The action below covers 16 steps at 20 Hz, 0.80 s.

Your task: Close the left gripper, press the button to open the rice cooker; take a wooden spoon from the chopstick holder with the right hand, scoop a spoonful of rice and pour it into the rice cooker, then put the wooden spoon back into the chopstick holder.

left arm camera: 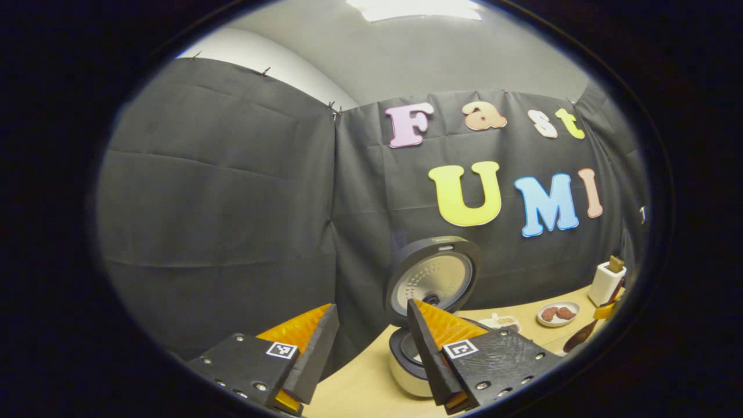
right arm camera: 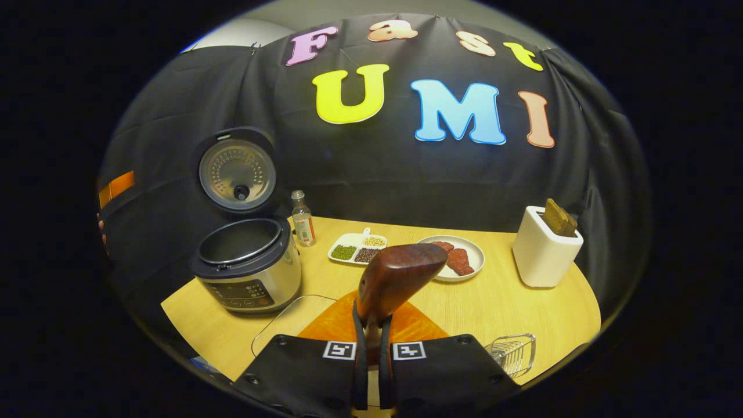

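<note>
Between right gripper [right arm camera: 371, 339] jaws: wooden spoon [right arm camera: 397, 276] pinched, bowl forward for scooping | left gripper [left arm camera: 371, 339] jaws spread | rice cooker [right arm camera: 246, 261] lid up, ready for rice

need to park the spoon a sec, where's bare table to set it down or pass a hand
Bare wood lies between the plate and the white chopstick holder, and in front of both toward the wire rack. It is crowded behind the wooden spoon: bottle, divided dish and plate sit close beside the open rice cooker.
</note>
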{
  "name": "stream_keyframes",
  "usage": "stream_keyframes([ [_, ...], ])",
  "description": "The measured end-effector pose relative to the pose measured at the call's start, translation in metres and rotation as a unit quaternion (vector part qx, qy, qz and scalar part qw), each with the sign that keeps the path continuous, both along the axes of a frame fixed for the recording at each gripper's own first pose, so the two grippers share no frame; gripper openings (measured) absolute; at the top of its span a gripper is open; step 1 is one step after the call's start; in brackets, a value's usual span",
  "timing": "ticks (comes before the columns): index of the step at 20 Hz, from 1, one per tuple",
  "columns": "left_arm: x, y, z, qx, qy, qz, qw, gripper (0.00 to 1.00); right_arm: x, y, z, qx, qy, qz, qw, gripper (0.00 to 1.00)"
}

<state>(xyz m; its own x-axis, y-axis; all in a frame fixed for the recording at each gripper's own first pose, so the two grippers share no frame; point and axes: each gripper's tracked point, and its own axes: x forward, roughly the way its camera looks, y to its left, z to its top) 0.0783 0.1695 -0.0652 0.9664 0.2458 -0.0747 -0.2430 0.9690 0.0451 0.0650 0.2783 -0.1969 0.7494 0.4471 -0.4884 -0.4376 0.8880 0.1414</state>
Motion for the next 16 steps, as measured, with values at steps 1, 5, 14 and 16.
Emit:
stream_keyframes([
  [1,-0.001,0.004,-0.001,0.000,0.000,0.003,1.000,0.75,0.000,0.004,-0.005,-0.002,0.003,0.003,1.000,0.09],
  [5,-0.003,0.017,-0.005,-0.001,0.004,0.013,1.000,0.75,0.000,0.022,-0.028,-0.006,0.014,0.007,1.000,0.09],
  [14,-0.005,0.031,-0.010,0.002,0.011,0.022,1.000,0.76,-0.008,0.050,-0.052,0.004,0.042,0.011,0.999,0.09],
  [16,-0.004,0.032,-0.010,0.001,0.010,0.023,1.000,0.75,-0.014,0.055,-0.055,0.009,0.052,0.017,0.998,0.09],
])
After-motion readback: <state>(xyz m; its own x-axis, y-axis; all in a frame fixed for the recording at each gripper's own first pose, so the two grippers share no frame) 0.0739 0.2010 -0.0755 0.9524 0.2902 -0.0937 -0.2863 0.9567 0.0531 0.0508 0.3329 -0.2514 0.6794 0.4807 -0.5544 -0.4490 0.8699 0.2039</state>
